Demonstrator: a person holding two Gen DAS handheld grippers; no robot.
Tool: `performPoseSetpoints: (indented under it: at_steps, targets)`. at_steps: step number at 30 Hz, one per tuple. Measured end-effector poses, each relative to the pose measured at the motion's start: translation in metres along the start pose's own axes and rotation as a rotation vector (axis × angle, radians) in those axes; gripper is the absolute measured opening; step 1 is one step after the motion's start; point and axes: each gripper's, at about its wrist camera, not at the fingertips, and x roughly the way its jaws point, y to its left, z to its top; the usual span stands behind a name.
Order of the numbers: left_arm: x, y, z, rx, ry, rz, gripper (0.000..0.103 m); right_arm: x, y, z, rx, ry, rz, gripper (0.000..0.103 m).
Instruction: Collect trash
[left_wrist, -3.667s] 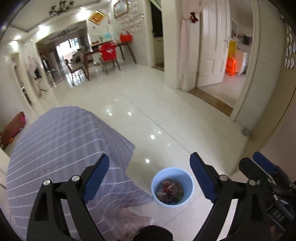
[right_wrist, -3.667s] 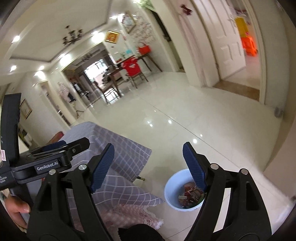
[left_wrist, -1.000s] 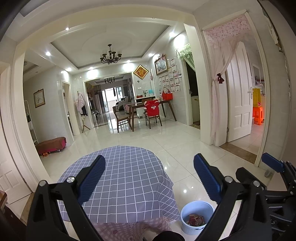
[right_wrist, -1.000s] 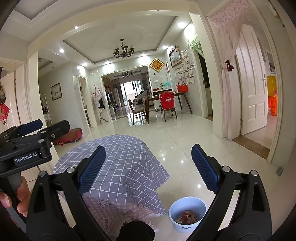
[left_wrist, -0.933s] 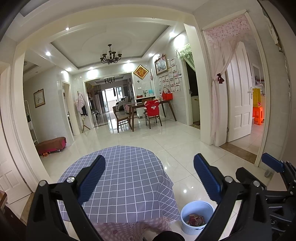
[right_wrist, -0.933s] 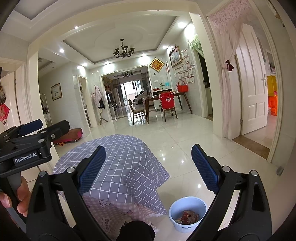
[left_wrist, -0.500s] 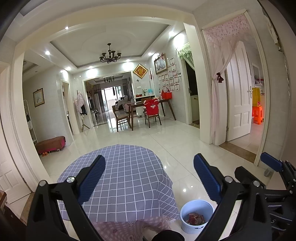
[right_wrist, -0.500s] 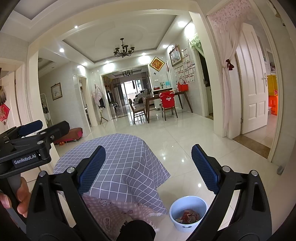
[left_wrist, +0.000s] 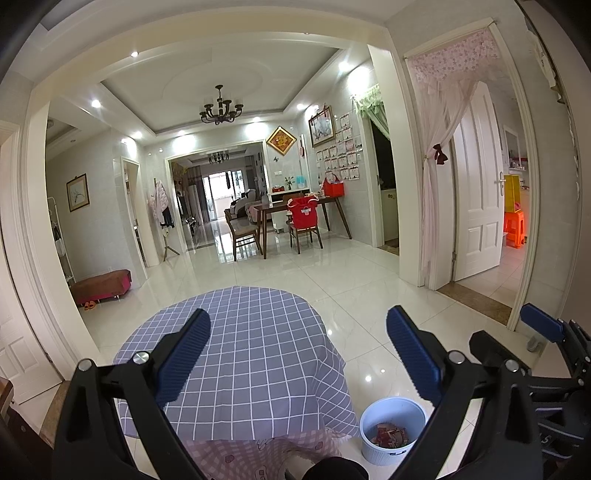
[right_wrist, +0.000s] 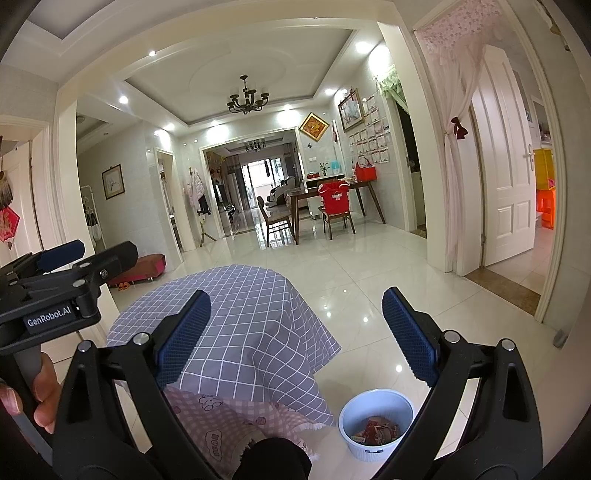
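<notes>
With jaws spread wide, left gripper (left_wrist: 297, 354), right gripper (right_wrist: 295, 336), above bin (left_wrist: 392, 435) holding trash (left_wrist: 391, 435).

We've got open tiled floor (left_wrist: 369, 288) ahead; only the cloth-covered bench (left_wrist: 251, 350) and the bin (left_wrist: 391, 428) just beside it block us low down.

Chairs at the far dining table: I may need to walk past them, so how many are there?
2. A bare wooden chair at the table's left end, and one with a red cover alongside. More may be hidden behind.
</notes>
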Motion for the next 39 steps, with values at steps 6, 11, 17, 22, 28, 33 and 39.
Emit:
performPoseSetpoints:
  at_steps: [6, 11, 17, 22, 28, 33, 39]
  targets:
    - [0.000, 0.001, -0.001, 0.000, 0.002, 0.000, 0.094, 0.001, 0.000, -0.003, -0.001, 0.006, 0.003, 0.092]
    - [0.000, 0.001, -0.001, 0.000, 0.002, -0.001, 0.094, -0.001, -0.003, -0.006, -0.002, 0.011, 0.006, 0.092]
    - [0.000, 0.001, -0.004, 0.001, 0.004, -0.002, 0.094, 0.000, -0.005, -0.006, -0.001, 0.013, 0.005, 0.092]
    - [0.000, 0.000, -0.004, 0.001, 0.005, -0.001, 0.094, 0.000, -0.004, -0.008, -0.001, 0.017, 0.007, 0.092]
    - [0.001, 0.001, -0.008, -0.001, 0.006, -0.001, 0.094, 0.000, -0.003, -0.009, 0.001, 0.018, 0.009, 0.092]
    - [0.000, 0.002, -0.010, 0.000, 0.006, -0.002, 0.094, 0.000, -0.003, -0.009, 0.002, 0.019, 0.009, 0.092]
    - [0.001, 0.003, -0.014, 0.002, 0.007, -0.001, 0.094, -0.001, -0.002, -0.009, 0.002, 0.019, 0.010, 0.092]
